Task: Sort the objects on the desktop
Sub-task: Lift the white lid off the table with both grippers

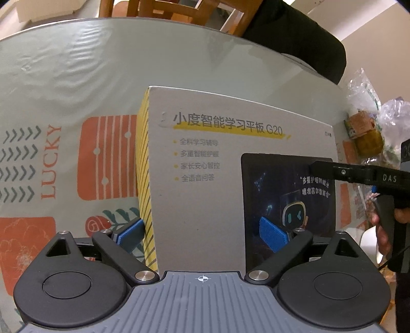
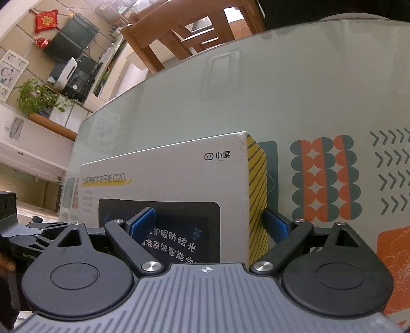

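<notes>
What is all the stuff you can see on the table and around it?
tablet box: one, grey with yellow striped sides, on the table
table: one, pale green patterned cover under glass
snack bags: a few, clear plastic, table's right edge
wooden chair: one, brown, behind the table
potted plant: one, green, on a shelf
red knot ornament: one, on the wall
left gripper: black with blue pads, jaws astride the box's striped edge
right gripper: same colours, jaws astride the other striped edge
hand: one, holding the right gripper's handle
</notes>
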A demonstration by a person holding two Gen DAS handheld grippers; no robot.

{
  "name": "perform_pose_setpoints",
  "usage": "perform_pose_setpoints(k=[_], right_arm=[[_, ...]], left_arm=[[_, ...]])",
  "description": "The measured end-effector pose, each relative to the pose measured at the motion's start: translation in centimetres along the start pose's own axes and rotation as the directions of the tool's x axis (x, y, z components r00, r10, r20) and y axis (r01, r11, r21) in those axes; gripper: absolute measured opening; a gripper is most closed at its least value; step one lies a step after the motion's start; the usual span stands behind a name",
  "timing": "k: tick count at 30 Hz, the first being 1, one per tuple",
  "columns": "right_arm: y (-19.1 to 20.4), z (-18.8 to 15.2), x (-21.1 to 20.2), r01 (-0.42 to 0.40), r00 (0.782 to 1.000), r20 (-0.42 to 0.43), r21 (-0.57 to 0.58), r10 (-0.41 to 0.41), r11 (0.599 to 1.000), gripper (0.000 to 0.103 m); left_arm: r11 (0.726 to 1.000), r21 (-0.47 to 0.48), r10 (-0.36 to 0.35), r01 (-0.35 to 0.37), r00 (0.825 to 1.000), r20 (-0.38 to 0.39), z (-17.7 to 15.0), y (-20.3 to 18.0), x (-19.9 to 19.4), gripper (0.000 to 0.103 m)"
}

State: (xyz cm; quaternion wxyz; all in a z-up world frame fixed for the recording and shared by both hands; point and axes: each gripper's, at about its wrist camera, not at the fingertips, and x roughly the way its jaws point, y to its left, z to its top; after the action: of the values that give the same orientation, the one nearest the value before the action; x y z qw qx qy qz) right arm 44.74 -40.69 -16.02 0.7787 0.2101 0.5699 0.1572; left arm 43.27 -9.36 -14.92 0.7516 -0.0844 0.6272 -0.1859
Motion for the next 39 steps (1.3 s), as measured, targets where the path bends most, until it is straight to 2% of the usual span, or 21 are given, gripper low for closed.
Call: perform_pose_setpoints(k=[6,13,19,22,24,29,36,39], right_arm=[[0.0,-0.4,1.4,0.029,0.999,-0.023,0.000,-0.029,1.000,0.103],[0.1,-0.7,1.3,0.028,0.999,-0.014,-0.015,-0.029,0.999,0.103],[-1.2,-1.6,0.8,-0.026,0.998,-0.063,-0.015,0.025,1.000,0.103],[-1.5,-1.9,0.7,-0.043,0.997,-0.061,-0.001,0.043,0.999,0.103],[-1.1,-2.0,0.9,-0.033,0.997,-0.066,0.000,0.033,0.999,0.103],[-0.3,-1.8,1.2,-0.003,0.997,-0.078,-0.005,0.002,1.000,0.103],[1.3,-1.9,1.0,0.057,0.996,-0.068,-0.022,-0.058,0.998,0.103],[2.4,-1.6,0.7,0.058,0.997,-0.049,-0.051,-0.061,0.997,0.103]], left_arm=[[0.999,-0.049,-0.020,0.019,1.000,-0.012,-0.6,1.0,1.2,0.097],[0.999,-0.035,-0.030,0.030,1.000,0.003,-1.1,1.2,1.2,0.098],[1.000,0.006,-0.012,0.012,1.000,0.022,-2.2,1.8,0.5,0.103],[0.999,-0.014,-0.046,0.046,0.999,0.002,-2.3,1.9,0.9,0.103],[0.998,-0.024,-0.059,0.059,0.998,-0.004,-2.5,1.5,1.4,0.103],[0.999,-0.027,-0.035,0.035,0.999,0.011,-2.6,1.0,1.4,0.103],[1.000,-0.017,0.001,0.000,1.000,0.025,-2.7,0.3,0.8,0.103],[1.000,-0.022,0.011,-0.010,0.999,0.042,-2.6,0.3,0.1,0.103]])
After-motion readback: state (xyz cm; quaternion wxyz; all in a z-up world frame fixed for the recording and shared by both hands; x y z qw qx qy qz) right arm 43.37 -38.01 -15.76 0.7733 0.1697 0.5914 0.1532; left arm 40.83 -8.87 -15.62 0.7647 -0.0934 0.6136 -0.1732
